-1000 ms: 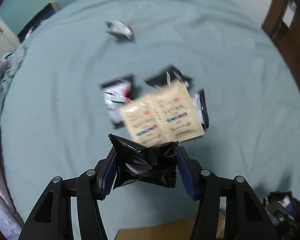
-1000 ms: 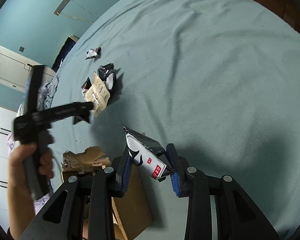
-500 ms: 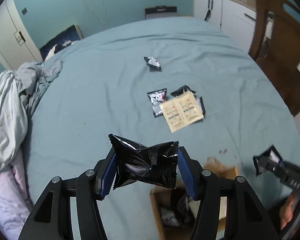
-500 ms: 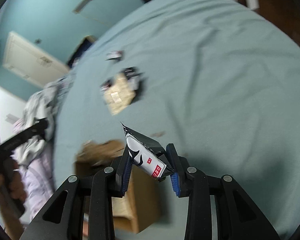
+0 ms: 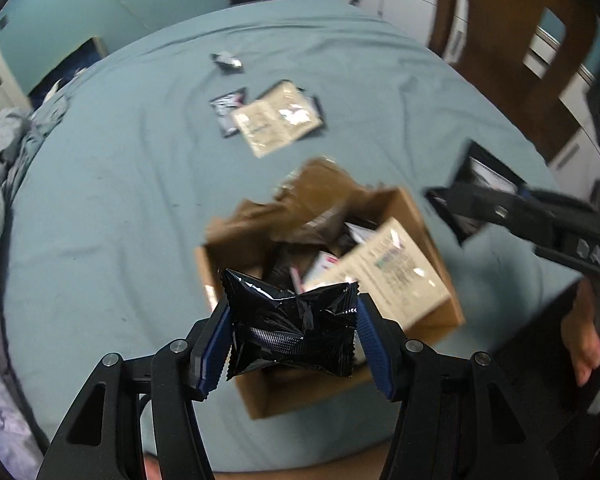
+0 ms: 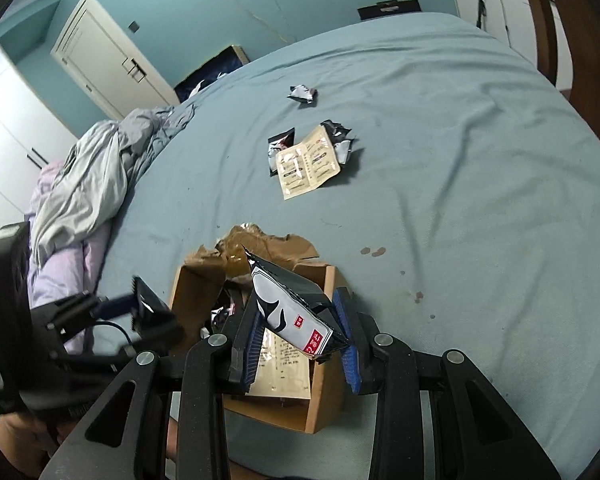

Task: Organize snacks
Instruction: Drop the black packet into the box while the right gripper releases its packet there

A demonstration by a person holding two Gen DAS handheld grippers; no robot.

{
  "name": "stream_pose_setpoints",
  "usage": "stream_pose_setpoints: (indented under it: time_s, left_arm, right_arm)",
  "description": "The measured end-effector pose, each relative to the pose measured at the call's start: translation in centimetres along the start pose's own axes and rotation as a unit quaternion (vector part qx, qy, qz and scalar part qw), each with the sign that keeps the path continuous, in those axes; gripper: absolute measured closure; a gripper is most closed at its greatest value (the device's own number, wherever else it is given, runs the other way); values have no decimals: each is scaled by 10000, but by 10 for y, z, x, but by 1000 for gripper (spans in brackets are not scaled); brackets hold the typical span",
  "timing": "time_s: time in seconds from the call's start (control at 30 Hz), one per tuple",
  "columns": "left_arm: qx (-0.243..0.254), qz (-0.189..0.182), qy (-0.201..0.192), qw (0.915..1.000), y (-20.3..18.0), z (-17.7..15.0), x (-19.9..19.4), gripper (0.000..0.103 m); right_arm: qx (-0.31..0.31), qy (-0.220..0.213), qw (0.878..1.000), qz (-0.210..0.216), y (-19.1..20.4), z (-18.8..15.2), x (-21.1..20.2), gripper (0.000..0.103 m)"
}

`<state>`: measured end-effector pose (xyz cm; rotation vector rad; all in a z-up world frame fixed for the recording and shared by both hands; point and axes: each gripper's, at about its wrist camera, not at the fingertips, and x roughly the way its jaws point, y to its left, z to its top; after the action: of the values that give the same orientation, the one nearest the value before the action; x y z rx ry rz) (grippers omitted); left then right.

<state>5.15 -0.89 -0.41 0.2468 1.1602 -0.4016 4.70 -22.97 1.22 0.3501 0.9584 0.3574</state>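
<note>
Black crinkled foil fills the left gripper: its blue pads are pressed against the two short ends of a glossy black snack packet, which bulges and creases between them, so the jaws stand partly apart and clamped on it. The packet's long axis runs crosswise from pad to pad, its serrated end seams against the pads, and it hangs above the near edge of an open cardboard box standing on the teal bedsheet. Inside the box lie a beige sachet and several darker wrappers. The right gripper is likewise closed on its load, a black-and-white snack packet with a red label, pinched across its narrow width. That packet's long axis tilts, one sealed end pointing up and away toward the box's torn flap, the red-labelled end pointing down toward the camera; it is held over the same cardboard box. Farther out on the sheet a second beige sachet lies flat across a few small black wrappers, with one lone wrapper beyond them. Rumpled bedding is heaped at the left.
</note>
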Motion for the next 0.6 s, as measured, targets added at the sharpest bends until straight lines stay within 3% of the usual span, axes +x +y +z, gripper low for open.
stream_pose_setpoints:
  time_s: [0.13,0.27,0.33,0.4,0.6]
  left_arm:
    - [234,-21,-189,9995,-14,4,-4,43]
    - [31,-161,-237,9996,-10,13,0,40]
    - [-122,-226,-200,9995,-6,15,3,34]
    - [-216,-182,-191,9994,-1,16,6,14]
    - [-187,216,-213,9994,2,19,10,8]
  right_arm:
    - [-44,85,10000,15,3,2,3,71]
    - [-109,92,9999,28,5,1,3,71]
    - [-119,71,9999,53,7,0,2,71]
    - [-114,71,9999,47,6,-1,2,71]
    - [-187,179,9997,-9,10,-2,7,71]
